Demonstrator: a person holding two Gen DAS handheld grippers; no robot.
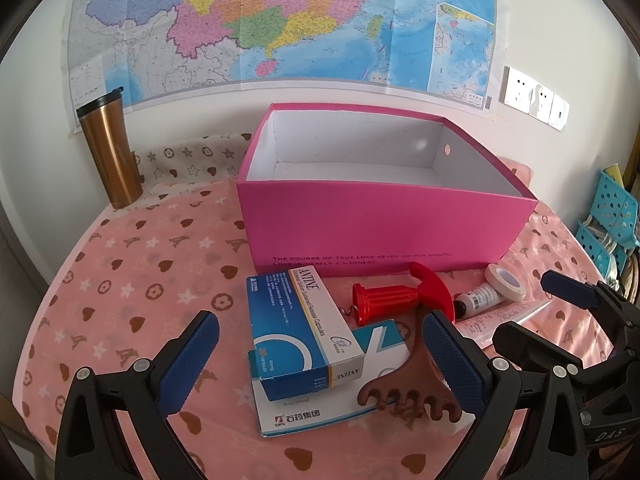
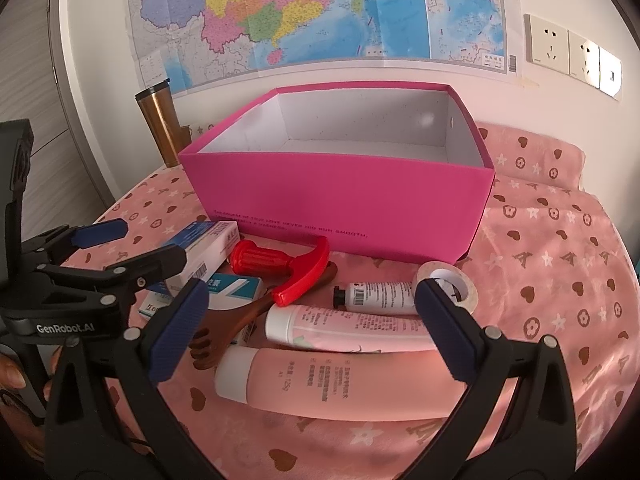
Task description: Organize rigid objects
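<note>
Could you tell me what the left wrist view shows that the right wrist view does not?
Only the left wrist view shows the blue basket at the right edge.

Only the right wrist view shows the two pink tubes in full, the large pink tube nearest.

Both show the pink box, red corkscrew, tape roll, copper tumbler and wall map.

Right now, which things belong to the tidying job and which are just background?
Job: pink box, medicine cartons, red corkscrew, wooden massager, tubes, tape roll.
Background: copper tumbler, wall map, sockets, blue basket.
</note>
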